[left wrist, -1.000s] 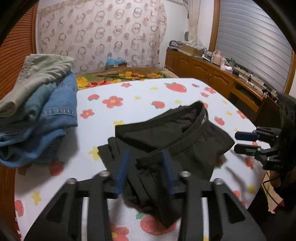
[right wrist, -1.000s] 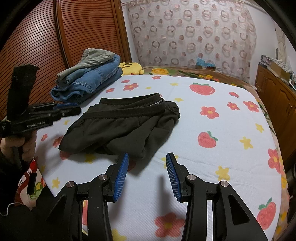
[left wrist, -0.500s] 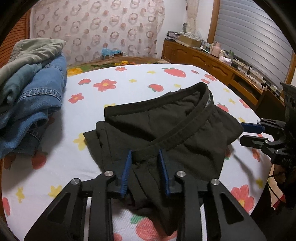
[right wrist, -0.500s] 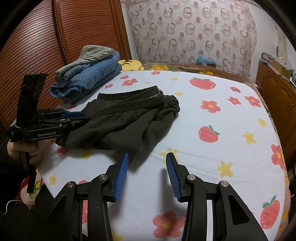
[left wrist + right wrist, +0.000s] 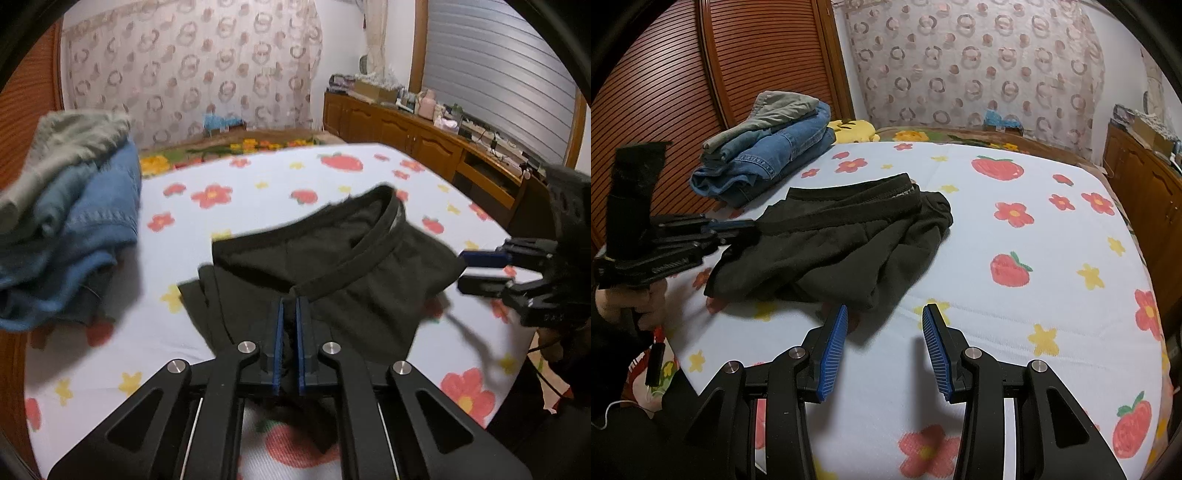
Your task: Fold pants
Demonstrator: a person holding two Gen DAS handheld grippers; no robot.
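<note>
Holding the dark pants (image 5: 332, 266) by the waistband, your left gripper (image 5: 290, 325) has just squeezed its jaws nearly together, and a bit of black cloth sits pinched between the blue pads (image 5: 277, 343). The pants lie bunched up on the bed (image 5: 1015, 295), near your side of it, with the waistband on top and the legs crumpled under. Your right gripper (image 5: 884, 343) hangs just beside the pants' near edge with its jaws partly apart and nothing in them. To do this step well, I think you should keep the left pinch tight so the cloth does not slip out. Then bring the right gripper to the other end of the waistband and grab it too. Lift both ends together and give the pants a little shake, so the legs drop straight. Lay them flat before you fold, or the lumps will stay inside. Pull slowly, because soft cloth can slide out of a small pinch. Now the count. You have two grippers. You have one pair of dark pants to fold. One pile of folded clothes (image 5: 768, 147) sits at the far left corner of the bed, well apart from the pants, with blue jeans under and something grey-green on top; how many pieces are in it I cannot tell. One yellow plush toy (image 5: 853, 129) peeks out behind that pile.
</note>
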